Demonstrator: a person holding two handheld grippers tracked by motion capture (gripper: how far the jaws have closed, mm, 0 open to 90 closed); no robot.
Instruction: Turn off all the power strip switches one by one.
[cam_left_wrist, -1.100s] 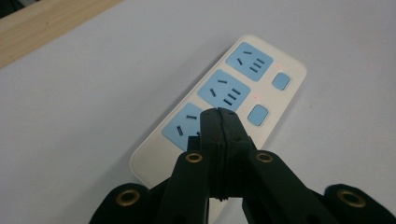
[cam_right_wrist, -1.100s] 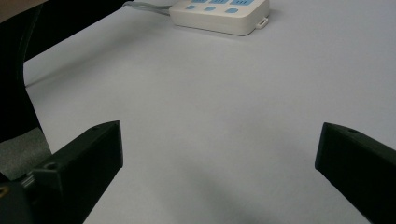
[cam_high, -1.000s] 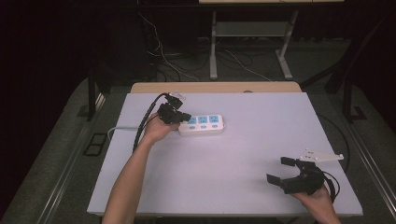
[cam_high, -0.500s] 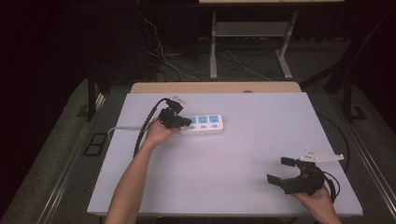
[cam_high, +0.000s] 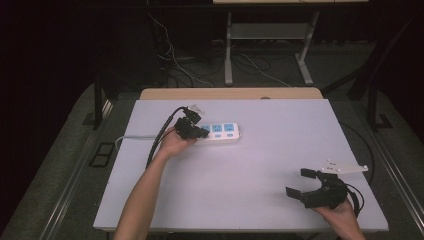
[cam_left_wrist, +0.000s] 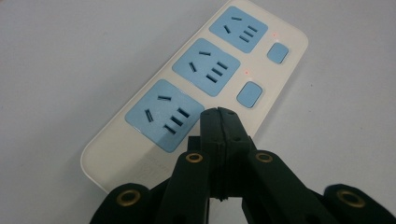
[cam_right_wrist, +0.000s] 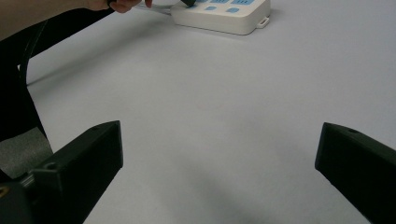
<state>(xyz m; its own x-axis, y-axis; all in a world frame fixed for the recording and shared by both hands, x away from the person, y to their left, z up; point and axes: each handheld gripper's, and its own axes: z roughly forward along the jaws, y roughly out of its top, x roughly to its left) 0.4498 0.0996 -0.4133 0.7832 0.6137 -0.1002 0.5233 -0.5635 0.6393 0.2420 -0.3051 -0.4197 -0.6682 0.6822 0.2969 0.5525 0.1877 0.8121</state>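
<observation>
We see the left gripper (cam_left_wrist: 218, 114) pressed together, its tip over the near end of the white power strip (cam_left_wrist: 196, 88), possibly touching it. The strip's blue sockets face up, mid-table toward the far edge. The right gripper (cam_high: 303, 182) is spread wide, holding nothing, well apart.

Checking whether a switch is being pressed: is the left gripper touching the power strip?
Cannot tell. In the left gripper view the shut left gripper overlaps the power strip where a third switch would sit, hiding any contact; the high view is too coarse.
</observation>
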